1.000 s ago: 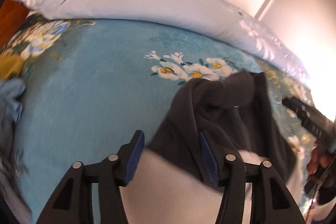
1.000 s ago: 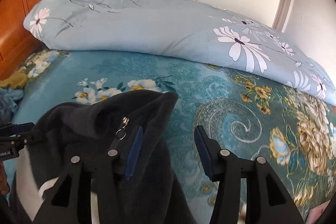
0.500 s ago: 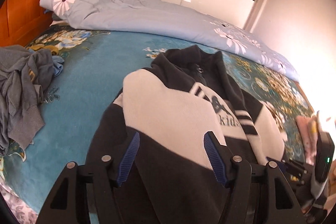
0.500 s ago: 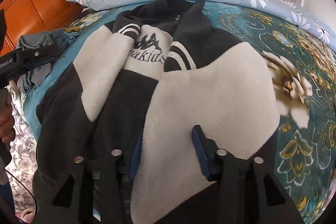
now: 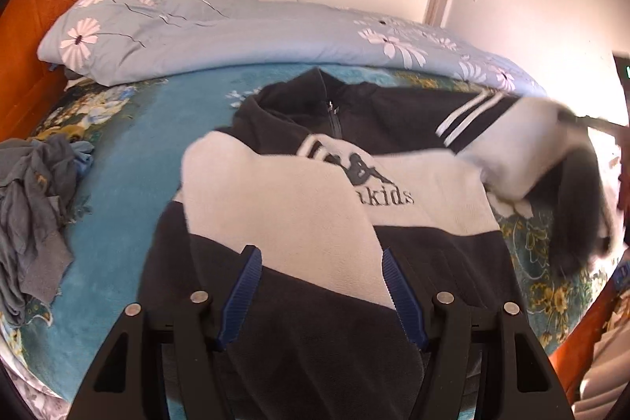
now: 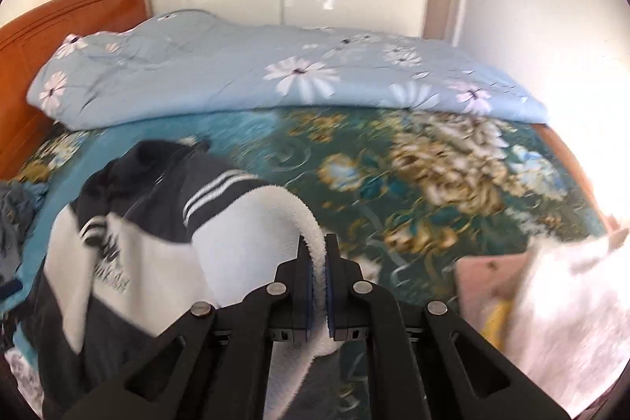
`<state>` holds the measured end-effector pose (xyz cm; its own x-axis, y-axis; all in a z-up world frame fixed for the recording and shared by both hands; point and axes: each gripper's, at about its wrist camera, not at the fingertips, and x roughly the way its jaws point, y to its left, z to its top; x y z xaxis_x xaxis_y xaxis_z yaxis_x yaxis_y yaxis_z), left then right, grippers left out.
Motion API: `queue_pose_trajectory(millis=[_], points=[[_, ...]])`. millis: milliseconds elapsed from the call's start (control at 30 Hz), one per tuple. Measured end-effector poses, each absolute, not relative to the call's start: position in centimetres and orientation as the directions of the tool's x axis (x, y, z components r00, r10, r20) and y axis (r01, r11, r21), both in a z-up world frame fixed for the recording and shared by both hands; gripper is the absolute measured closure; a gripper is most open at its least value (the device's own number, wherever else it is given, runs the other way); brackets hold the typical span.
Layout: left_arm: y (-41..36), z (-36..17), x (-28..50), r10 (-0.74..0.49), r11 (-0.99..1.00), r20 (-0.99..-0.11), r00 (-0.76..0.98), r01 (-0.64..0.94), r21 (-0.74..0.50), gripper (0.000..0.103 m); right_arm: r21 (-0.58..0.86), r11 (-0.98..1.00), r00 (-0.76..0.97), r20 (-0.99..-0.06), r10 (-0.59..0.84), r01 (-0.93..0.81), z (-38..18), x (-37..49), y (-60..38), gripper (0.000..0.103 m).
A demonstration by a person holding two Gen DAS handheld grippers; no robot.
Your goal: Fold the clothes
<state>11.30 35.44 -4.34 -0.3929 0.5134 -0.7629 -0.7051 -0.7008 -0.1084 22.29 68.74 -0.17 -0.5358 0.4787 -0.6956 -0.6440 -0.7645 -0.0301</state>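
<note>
On a bed [image 5: 130,152] with a teal floral cover lay the black-and-white fleece jacket [image 5: 315,223], front up, collar far. The right gripper [image 6: 317,254] had just closed, pinching the white sleeve [image 6: 275,223] and holding it raised at the jacket's right. The left gripper [image 5: 319,282] hovered open and empty over the folded left sleeve; the lifted sleeve would best be carried flat across the chest without dragging the body.

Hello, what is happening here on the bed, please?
A person with a gripper in each hand is folding a black and white fleece jacket on the bed. The right gripper is shut on the white sleeve and lifts it. The left gripper is open above the jacket's front, holding nothing.
</note>
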Motion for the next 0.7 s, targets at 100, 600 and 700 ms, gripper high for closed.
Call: queue_pose_trajectory(millis=[100, 600, 700], points=[[36.9, -6.1, 11.4, 0.485, -0.692, -0.795, -0.364, -0.716, -0.095, 0.035, -0.044, -0.706, -0.486, -0.695, 0.530, -0.707, 0.2, 21.2, 73.0, 0.098], [38.6, -9.2, 11.1, 0.431, -0.684, -0.837, -0.338, -0.727, -0.058, 0.094, -0.029, -0.657, -0.432, -0.732, 0.528, -0.753, -4.0, 19.8, 75.1, 0.092], [37.8, -7.6, 10.8, 0.467, -0.685, -0.810, -0.356, -0.725, -0.076, 0.096, 0.013, -0.668, -0.479, -0.707, 0.521, -0.744, -2.6, 21.1, 73.9, 0.058]])
